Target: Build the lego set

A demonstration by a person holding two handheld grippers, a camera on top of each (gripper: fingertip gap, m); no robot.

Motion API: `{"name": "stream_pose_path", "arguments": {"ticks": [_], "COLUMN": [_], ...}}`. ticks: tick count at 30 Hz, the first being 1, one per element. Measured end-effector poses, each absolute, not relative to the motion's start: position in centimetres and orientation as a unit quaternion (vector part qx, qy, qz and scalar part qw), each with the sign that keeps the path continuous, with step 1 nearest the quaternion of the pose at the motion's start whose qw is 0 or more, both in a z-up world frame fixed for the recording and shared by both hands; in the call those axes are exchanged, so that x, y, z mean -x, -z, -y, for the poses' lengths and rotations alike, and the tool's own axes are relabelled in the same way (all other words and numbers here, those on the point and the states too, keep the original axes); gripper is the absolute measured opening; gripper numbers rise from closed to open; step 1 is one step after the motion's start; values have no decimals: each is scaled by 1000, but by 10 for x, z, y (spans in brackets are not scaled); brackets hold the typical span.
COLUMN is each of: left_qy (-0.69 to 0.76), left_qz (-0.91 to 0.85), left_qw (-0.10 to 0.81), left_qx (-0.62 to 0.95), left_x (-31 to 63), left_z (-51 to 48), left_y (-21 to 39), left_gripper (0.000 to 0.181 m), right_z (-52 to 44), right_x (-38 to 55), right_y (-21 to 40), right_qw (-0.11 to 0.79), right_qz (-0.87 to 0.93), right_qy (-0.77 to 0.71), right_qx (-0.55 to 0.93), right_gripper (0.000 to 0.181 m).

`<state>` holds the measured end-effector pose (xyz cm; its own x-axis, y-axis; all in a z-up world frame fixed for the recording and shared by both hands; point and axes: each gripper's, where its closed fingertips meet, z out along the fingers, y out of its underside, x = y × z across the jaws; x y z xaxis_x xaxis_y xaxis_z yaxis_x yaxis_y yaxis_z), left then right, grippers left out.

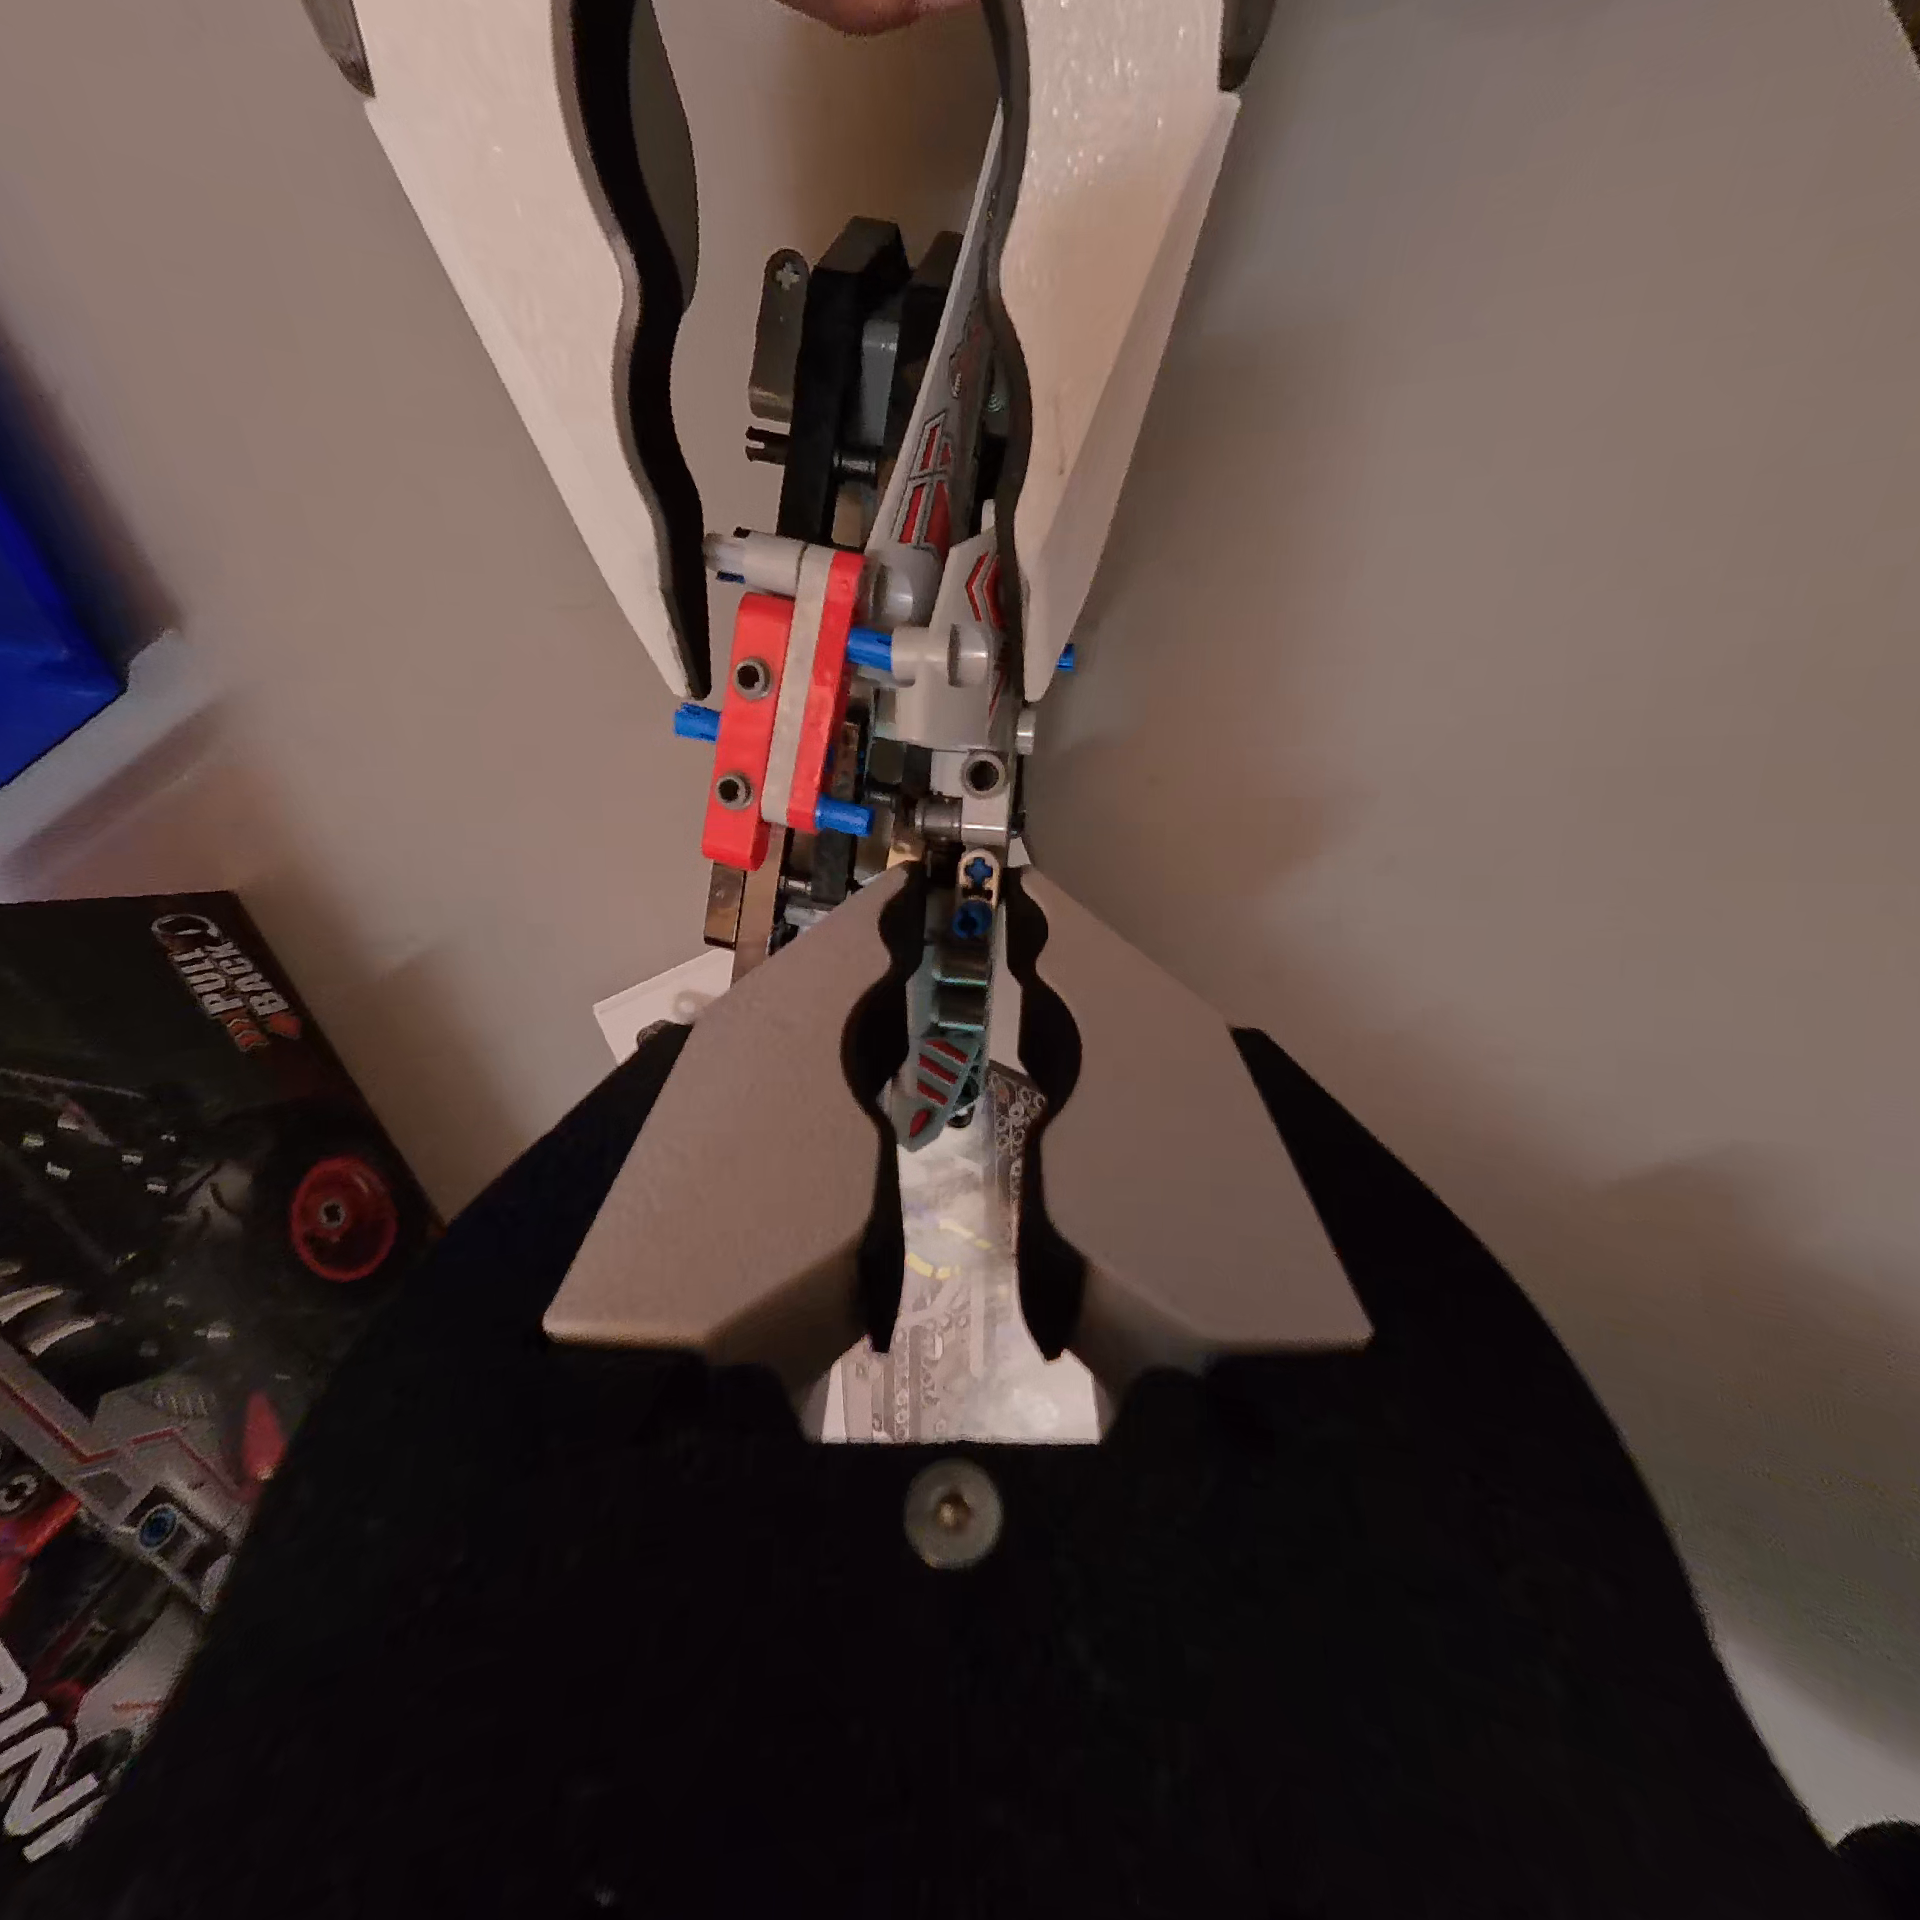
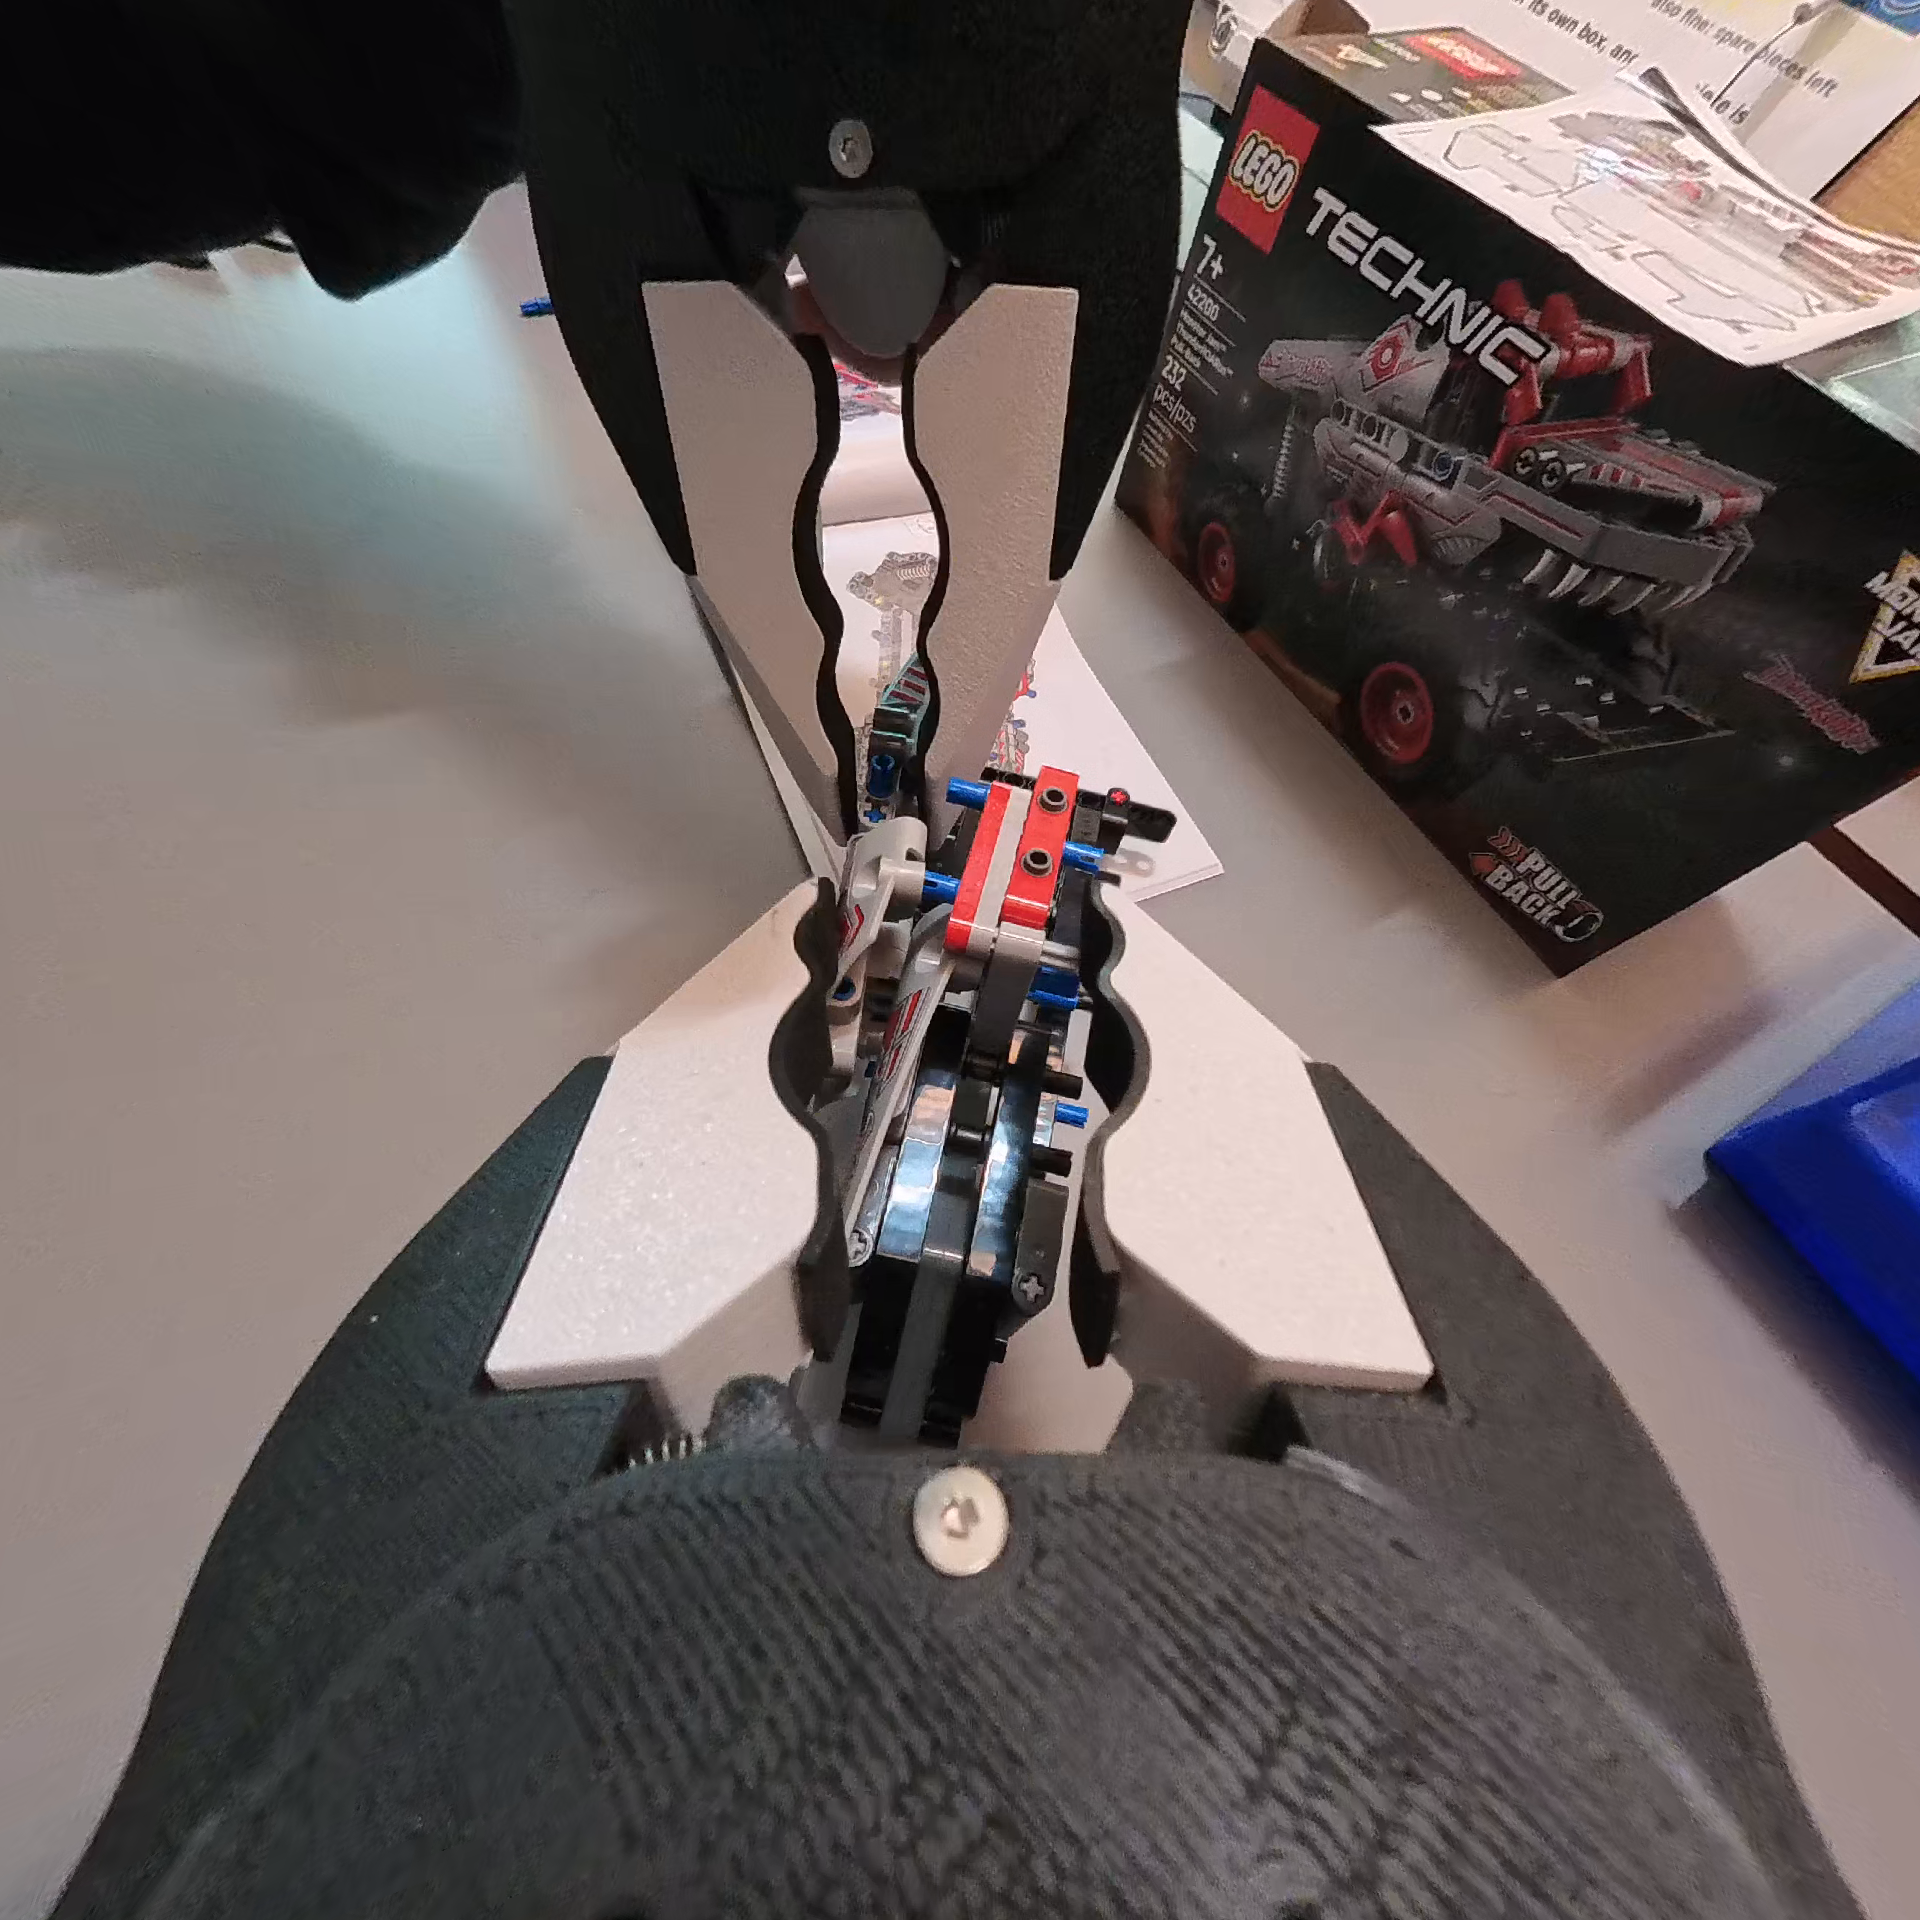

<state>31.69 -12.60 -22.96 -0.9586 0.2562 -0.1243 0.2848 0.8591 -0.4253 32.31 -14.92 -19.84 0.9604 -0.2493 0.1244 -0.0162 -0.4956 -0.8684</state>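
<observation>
- Right gripper (image 2: 956,914) is clamped on the black-and-grey lego model (image 2: 961,1101), held above the table (image 2: 364,831).
- Left gripper (image 1: 956,883), facing it tip to tip, pinches a curved grey panel (image 1: 945,1060) at the model's end.
- A red beam (image 2: 1023,862) with blue pins sits between both tips.
- The set box (image 2: 1538,540) lies beside, on the table; a blue bin (image 2: 1829,1184) is near it.

Your half-built model (image 2: 971,1039) mixes black and dark grey beams with a red block (image 1: 784,717) banded in pale grey, bright blue pins (image 1: 871,646) and a grey panel (image 1: 935,488) striped in red. Both grippers wear white fingers (image 2: 665,1174) edged in black on black textured bodies. At 2 o'clock in your right view, the set's box (image 2: 1496,499) is black with a red logo patch. The surface (image 2: 364,831) is off-white; at 3 o'clock sits a vivid blue bin (image 2: 1829,1174).
</observation>
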Motion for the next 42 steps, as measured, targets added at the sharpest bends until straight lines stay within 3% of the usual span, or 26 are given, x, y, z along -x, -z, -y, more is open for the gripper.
{"name": "stream_pose_path", "arguments": {"ticks": [12,16,20,27,32,34,42], "left_qy": [305,389,496,525,519,521,536], "left_qz": [-948,-913,-837,-798,-777,-774,-771], "left_qw": [49,120,165,238,301,300,215], "left_qx": [-70,33,163,178,189,199,270], "left_x": [-327,-339,-330,-302,-320,-326,-344], "left_z": [123,117,111,141,159,168,180], "left_y": [214,187,173,203,199,199,216], "left_gripper": [23,34,27,28,58,64,50], "right_z": [152,154,155,161,166,165,168], "right_x": [-329,-331,-335,-349,-359,-359,-361], "right_y": [198,198,198,198,195,193,193], "right_qw": [493,495,497,489,506,519,528], "right_qz": [-87,-94,-107,-186,-266,-282,-300], "right_qy": [130,135,141,139,120,105,100], "right_qx": [856,853,849,841,812,800,788], "right_gripper": [45,45,45,45,41,37,36]}}
